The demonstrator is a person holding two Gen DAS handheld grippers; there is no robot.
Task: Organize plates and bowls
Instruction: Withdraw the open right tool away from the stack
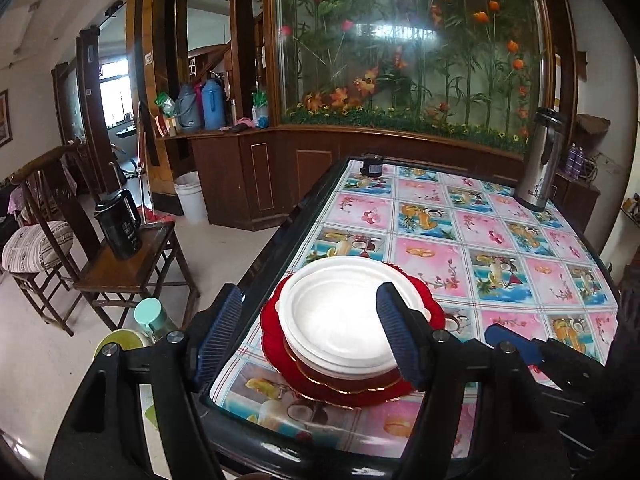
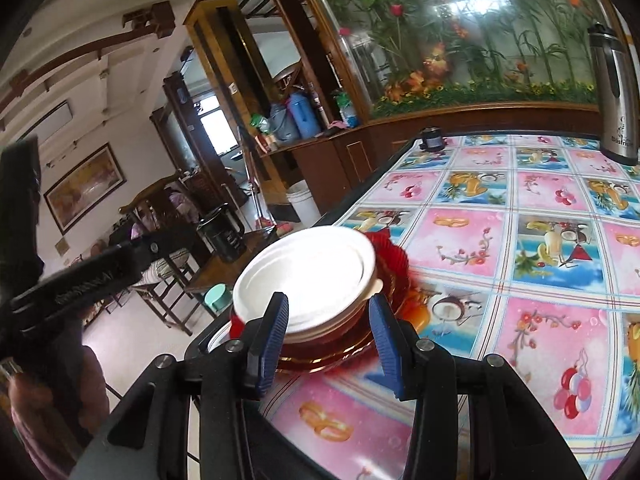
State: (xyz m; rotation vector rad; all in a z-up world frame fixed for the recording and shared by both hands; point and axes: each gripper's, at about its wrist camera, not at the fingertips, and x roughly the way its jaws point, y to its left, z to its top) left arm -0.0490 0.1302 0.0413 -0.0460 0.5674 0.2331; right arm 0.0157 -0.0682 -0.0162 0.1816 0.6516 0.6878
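Note:
A stack of white bowls (image 1: 340, 316) sits on red scalloped plates (image 1: 352, 388) near the table's near left corner. My left gripper (image 1: 310, 336) is open, its blue pads on either side of the stack, holding nothing. In the right wrist view the same white bowls (image 2: 308, 276) and red plates (image 2: 384, 252) lie just ahead of my right gripper (image 2: 330, 340), which is open and empty, its jaws flanking the near rim. The right gripper's blue finger also shows in the left wrist view (image 1: 516, 344) to the right of the stack.
The table (image 1: 500, 248) has a fruit-patterned cloth and a dark rim. A steel thermos (image 1: 540, 160) stands at the far right, a small black object (image 1: 371, 165) at the far edge. A wooden chair with a black jug (image 1: 120, 228) stands left of the table.

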